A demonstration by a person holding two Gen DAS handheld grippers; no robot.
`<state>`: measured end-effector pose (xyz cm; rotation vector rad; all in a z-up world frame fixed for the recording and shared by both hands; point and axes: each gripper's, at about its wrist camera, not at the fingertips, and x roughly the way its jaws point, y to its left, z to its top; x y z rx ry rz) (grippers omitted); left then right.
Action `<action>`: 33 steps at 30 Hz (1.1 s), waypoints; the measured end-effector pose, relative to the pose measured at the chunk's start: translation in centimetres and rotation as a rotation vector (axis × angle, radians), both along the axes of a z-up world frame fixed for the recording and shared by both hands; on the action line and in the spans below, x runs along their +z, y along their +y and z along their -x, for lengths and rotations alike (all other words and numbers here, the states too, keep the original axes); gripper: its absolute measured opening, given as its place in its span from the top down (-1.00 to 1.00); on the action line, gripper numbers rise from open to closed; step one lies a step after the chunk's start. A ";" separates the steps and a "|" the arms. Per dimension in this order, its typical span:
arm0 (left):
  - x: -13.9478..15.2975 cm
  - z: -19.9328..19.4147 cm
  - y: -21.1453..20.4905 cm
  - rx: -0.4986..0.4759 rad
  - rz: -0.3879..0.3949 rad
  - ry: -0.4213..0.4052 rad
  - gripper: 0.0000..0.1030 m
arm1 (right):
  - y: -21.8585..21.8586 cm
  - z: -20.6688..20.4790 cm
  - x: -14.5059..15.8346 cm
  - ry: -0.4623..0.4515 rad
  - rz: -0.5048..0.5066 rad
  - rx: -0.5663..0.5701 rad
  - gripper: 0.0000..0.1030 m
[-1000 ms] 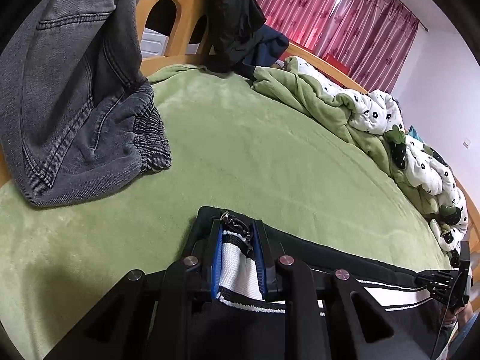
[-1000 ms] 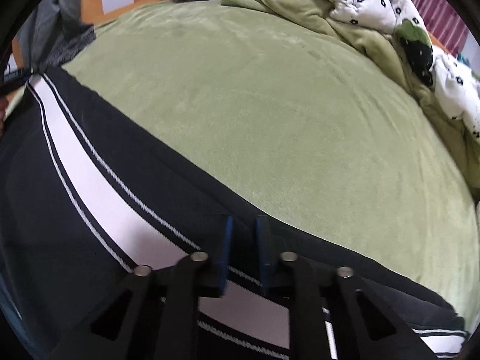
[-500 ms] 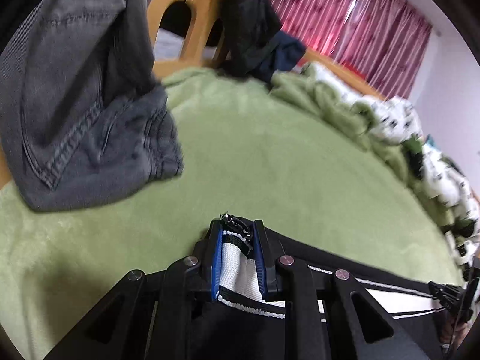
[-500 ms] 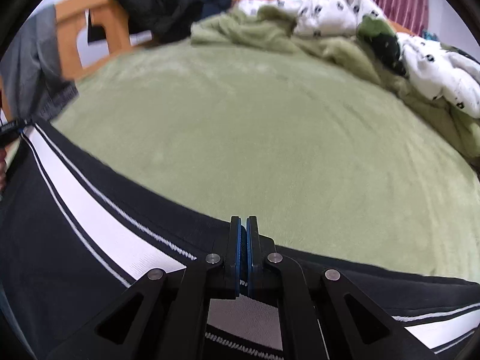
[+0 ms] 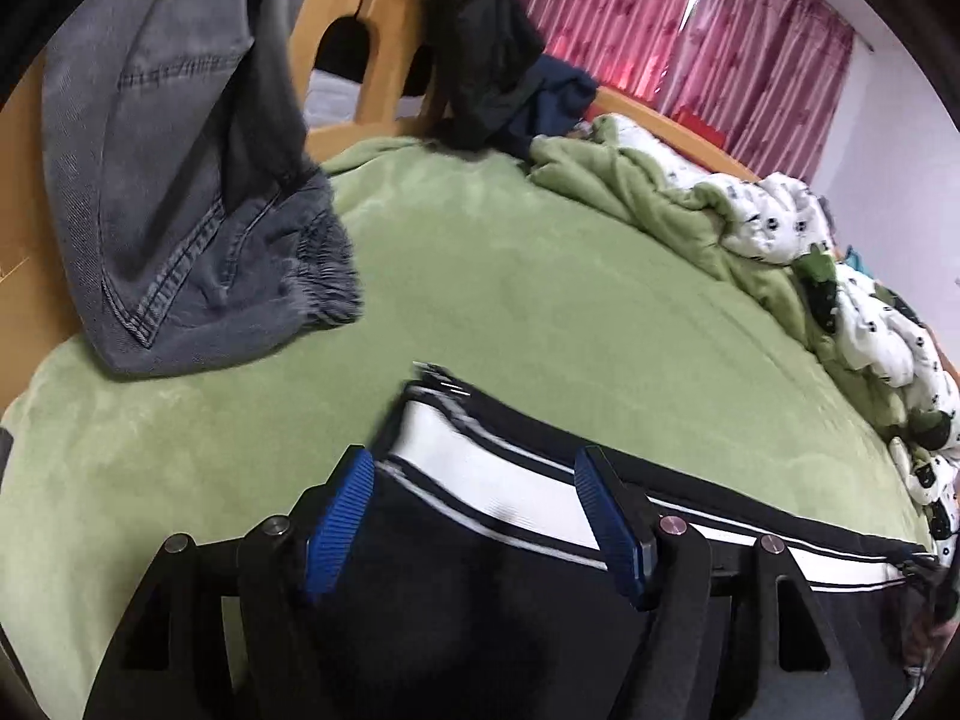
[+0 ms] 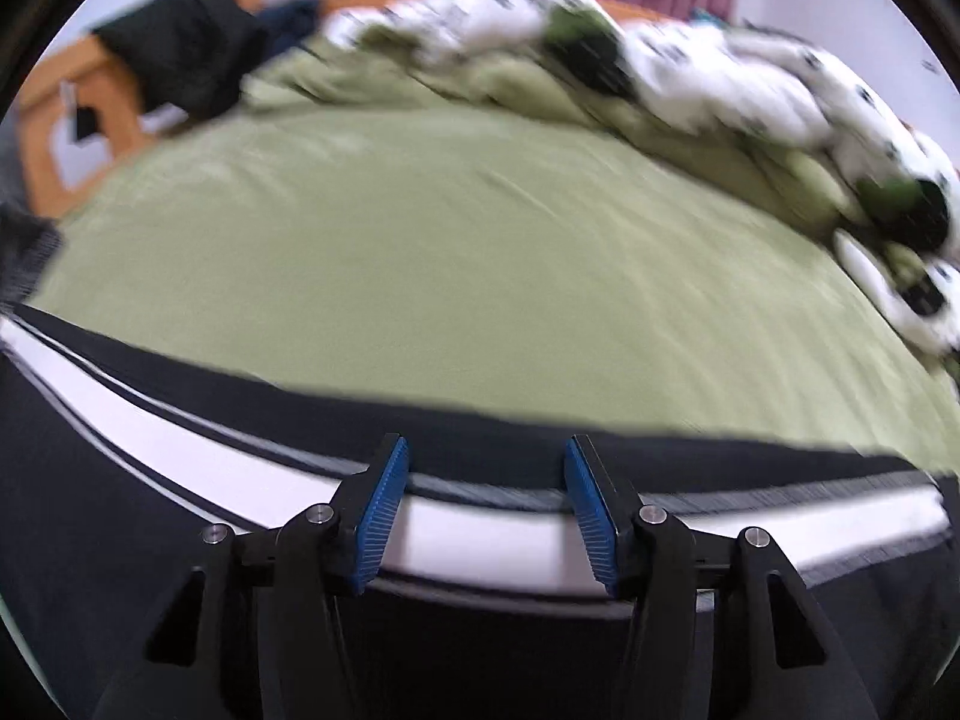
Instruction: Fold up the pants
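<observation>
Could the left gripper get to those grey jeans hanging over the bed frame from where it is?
Probably yes. The left gripper has its jaws opening over the black pants, not clamping them, and only bare green blanket lies between it and the grey jeans.

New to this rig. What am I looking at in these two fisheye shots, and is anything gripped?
There is no robot arm: a person holds a two-finger gripper in each hand, and each gripper carries a camera looking forward along its blue-padded fingers. One picture comes from the left gripper, the other from the right gripper.

Both look over a bed with a green blanket. The black pants with a white side stripe lie on it, under both grippers. Grey jeans hang over the wooden bed frame, and a rumpled duvet lies at the far side.

Both sets of jaws are opening; the pads press on nothing, so the pants lie loose.
</observation>
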<state>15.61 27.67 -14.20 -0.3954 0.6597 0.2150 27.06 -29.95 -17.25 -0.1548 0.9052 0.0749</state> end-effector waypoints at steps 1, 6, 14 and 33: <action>0.1 0.1 -0.7 -0.008 0.010 -0.009 -0.33 | -0.3 -0.5 -0.6 0.011 -0.003 0.003 -0.02; 0.3 0.0 -4.3 -0.056 0.008 0.021 -0.33 | -0.9 -3.6 -1.3 -0.021 -0.084 -0.055 -0.03; 2.1 4.8 -7.2 -0.102 0.016 0.031 -0.33 | -1.2 -0.5 1.1 -0.059 -0.073 -0.170 0.00; -6.3 14.9 -7.4 -0.197 0.511 -0.034 -0.60 | 2.1 22.8 2.9 -0.098 -0.200 -0.208 -0.01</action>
